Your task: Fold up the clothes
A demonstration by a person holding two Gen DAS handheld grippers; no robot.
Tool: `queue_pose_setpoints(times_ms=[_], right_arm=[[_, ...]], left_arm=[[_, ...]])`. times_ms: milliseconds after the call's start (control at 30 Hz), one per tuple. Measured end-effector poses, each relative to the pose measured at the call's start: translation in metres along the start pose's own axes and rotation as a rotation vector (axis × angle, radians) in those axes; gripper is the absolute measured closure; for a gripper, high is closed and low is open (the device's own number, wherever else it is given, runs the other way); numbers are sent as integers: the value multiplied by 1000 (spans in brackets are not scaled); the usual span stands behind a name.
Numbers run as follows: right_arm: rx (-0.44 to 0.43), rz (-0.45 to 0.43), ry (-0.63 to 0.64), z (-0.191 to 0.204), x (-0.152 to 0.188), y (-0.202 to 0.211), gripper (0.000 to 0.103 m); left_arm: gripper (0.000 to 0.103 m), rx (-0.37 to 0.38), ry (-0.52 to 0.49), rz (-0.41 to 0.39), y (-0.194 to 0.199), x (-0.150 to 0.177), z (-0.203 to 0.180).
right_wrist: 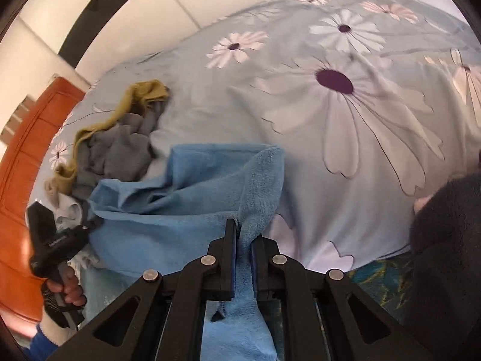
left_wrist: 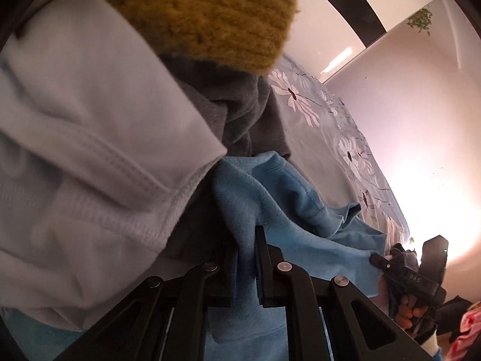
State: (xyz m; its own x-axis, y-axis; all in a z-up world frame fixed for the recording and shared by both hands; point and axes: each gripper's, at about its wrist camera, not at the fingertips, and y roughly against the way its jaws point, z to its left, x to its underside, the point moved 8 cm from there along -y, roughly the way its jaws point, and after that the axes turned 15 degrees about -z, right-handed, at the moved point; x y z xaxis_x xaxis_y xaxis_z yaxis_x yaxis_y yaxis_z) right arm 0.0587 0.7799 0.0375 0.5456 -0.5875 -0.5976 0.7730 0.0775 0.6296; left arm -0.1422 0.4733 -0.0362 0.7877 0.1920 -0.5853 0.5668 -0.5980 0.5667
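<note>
Orange headboard [right_wrist: 27, 162]: standing at the far left of the right wrist view, beside the bed [right_wrist: 345, 138].

Clothes pile: lying on the bed's left part. A mustard knit [right_wrist: 144, 93] is trailing along the pile's far edge; a grey garment [right_wrist: 120, 150] is bunching against it; a white garment [right_wrist: 67, 210] is lying at the near end. In the left wrist view the white garment [left_wrist: 90, 156] is filling the left half, the mustard knit [left_wrist: 204, 21] is sitting above it, and the grey garment [left_wrist: 237, 114] is lying between them and the cloth.

Left gripper [left_wrist: 246, 258]: clenching a fold of the blue cloth [left_wrist: 270, 192], fabric running between both fingers. In the right wrist view it [right_wrist: 90, 225] is meeting the cloth's left corner beside the pile.

Blue cloth [right_wrist: 186, 198]: stretching between the two grippers over the bed's near edge, its far part lying on the cover, a right-hand flap turning over.

Right gripper [right_wrist: 243, 240]: grasping the cloth's right edge, jaws closed on the terry fold. In the left wrist view it [left_wrist: 381, 261] is pinching the cloth's right corner.

Bed: wearing a pale blue cover with large white daisies.

Dark fleece [right_wrist: 448, 240]: bulking at the near right edge.
</note>
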Motion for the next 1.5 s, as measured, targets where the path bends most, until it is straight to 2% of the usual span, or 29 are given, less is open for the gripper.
queue_pose_setpoints(times_ms=[33, 100, 133, 167, 200, 300, 367, 433, 467, 533, 633, 767, 867, 967, 1067, 1133, 1233, 1300, 1367, 1433, 1500], right_arm=[[4, -6, -4, -3, 1, 3, 92], [39, -30, 37, -2, -2, 14, 86], [74, -47, 67, 0, -5, 23, 84], [110, -63, 95, 3, -9, 32, 80], [111, -78, 114, 9, -12, 38, 79], [25, -119, 145, 32, -21, 48, 77], [-4, -100, 194, 48, -24, 35, 76], [10, -60, 238, 56, -25, 7, 76], [19, -45, 247, 58, -25, -8, 76], [30, -5, 265, 58, -24, -29, 76], [38, 69, 292, 58, -19, -54, 76], [-17, 142, 334, 69, -6, -79, 76], [-37, 134, 323, 76, -12, -93, 76], [19, 88, 266, 66, -27, -105, 76], [52, 93, 181, 53, -31, -112, 76], [42, 68, 159, 53, -32, -99, 76], [13, -10, 190, 63, -31, -53, 76], [-15, -44, 194, 68, -19, -15, 76], [-45, -24, 172, 64, 8, 17, 76], [-4, 61, 151, 45, 57, 40, 76], [52, 148, 109, 23, 105, 56, 76]], left_arm=[[78, -21, -21, 9, 1, 0, -2], [63, -66, -86, 11, 8, -1, -5], [62, -80, -126, 8, 23, 3, -1], [62, -94, -167, 4, 38, 6, 2], [62, -106, -207, 0, 53, 8, 5], [60, -80, -315, -16, 69, 0, -16], [60, -27, -398, -10, 52, -7, -51], [60, 31, -438, 27, 39, -13, -75], [60, 20, -462, 66, 47, -14, -63], [60, -72, -548, 157, 16, -3, -62], [64, -124, -624, 243, -8, 9, -54], [66, -104, -576, 277, -14, 8, -44], [67, -81, -492, 248, -25, -7, -48], [67, -78, -349, 210, -34, -24, -43], [68, -72, -240, 207, -43, -28, -36], [68, -44, -218, 203, -37, -27, -39], [66, 21, -240, 169, -3, -24, -47], [62, 54, -251, 150, 27, -13, -46], [54, 78, -254, 137, 61, 3, -39], [53, 46, -247, 150, 92, 32, -16], [53, -20, -214, 192, 118, 67, 16]])
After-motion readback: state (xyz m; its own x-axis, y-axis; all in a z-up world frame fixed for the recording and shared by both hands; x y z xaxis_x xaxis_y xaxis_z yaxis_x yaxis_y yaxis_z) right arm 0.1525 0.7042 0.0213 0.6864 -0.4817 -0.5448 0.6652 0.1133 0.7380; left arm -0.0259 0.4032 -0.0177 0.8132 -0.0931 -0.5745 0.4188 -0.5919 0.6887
